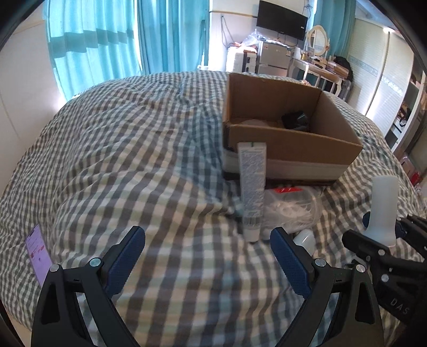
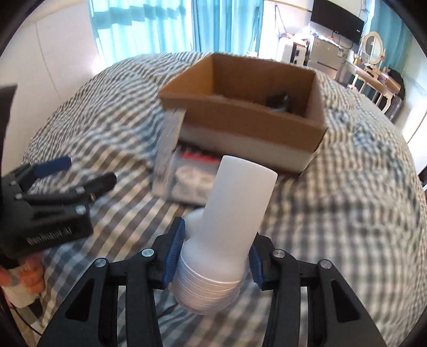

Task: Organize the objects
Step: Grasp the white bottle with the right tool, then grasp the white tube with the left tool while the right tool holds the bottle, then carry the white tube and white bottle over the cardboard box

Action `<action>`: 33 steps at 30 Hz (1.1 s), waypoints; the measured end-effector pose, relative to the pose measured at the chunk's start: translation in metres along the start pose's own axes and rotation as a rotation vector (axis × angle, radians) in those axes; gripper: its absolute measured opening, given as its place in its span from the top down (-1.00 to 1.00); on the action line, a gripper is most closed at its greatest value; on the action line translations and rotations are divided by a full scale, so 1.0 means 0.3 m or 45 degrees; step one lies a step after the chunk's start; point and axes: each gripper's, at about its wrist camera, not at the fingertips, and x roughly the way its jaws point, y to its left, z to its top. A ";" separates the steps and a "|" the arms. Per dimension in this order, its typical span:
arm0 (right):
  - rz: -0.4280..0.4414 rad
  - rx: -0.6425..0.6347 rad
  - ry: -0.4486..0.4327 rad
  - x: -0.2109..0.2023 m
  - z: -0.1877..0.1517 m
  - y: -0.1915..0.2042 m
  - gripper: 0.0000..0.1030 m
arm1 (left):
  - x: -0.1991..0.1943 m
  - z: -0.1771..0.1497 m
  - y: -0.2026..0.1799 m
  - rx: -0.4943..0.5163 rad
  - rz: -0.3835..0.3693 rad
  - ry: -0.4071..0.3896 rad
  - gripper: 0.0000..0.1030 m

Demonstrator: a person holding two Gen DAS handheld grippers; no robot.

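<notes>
Gripping white tube (image 2: 234,208), right gripper (image 2: 213,256); left gripper (image 1: 208,256) spread, empty.

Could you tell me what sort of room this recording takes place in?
Most likely a bedroom in a home: the work surface is a bed with a checked duvet, teal curtains cover the window, and a dressing table with an oval mirror stands by a wall-mounted television.
</notes>
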 end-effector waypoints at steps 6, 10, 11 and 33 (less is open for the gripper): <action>-0.045 0.011 -0.029 -0.006 0.035 -0.072 0.14 | 0.066 0.075 -0.080 0.062 -0.033 -0.025 -0.89; -0.063 0.001 -0.020 0.031 0.068 -0.126 0.14 | 0.147 0.124 -0.094 0.055 -0.042 0.005 -0.89; -0.062 0.005 -0.020 0.040 0.075 -0.138 0.14 | 0.166 0.136 -0.095 0.051 -0.044 0.011 -0.89; 0.000 0.029 -0.007 0.102 0.090 -0.179 0.14 | 0.208 0.144 -0.110 0.057 -0.165 0.093 0.49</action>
